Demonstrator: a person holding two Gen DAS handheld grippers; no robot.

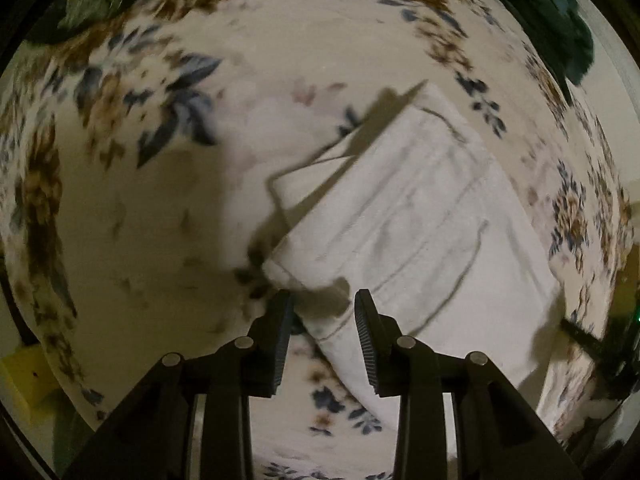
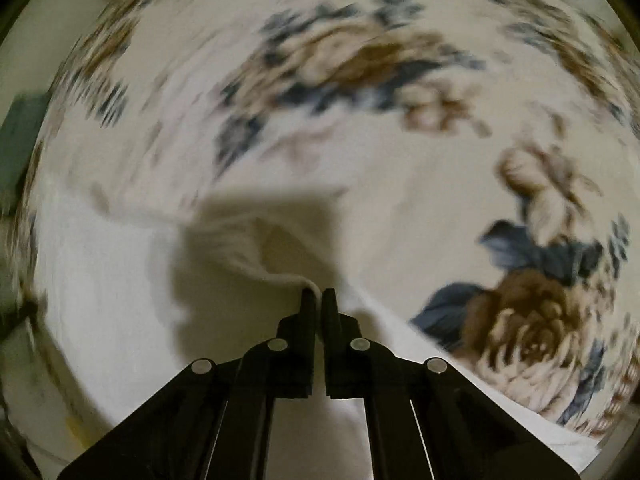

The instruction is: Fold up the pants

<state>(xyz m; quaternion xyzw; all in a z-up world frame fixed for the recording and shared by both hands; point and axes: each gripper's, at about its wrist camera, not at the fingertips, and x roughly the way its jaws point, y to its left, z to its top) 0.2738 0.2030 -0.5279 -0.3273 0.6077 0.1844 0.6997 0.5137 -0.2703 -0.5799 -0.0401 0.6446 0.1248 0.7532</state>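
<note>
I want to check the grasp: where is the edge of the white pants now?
In the right wrist view it is pinched in the shut right gripper, low at centre, above the floral bedspread.

— What's unclear?
— The cream floral-printed bedcover (image 2: 360, 60) smears with motion blur; the white folded cotton pants (image 1: 420, 208) blur too.
— Anything cut off?
— The dark green cloth (image 1: 560, 20), far right.

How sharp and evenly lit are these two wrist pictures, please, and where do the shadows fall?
Left wrist view: dim, warm light, mild motion blur; a hard shadow lies beside the white pants on the floral bedspread. Right wrist view: heavy smear over the floral print, the right gripper stays crisp, its shadow darkens the cloth just ahead.
</note>
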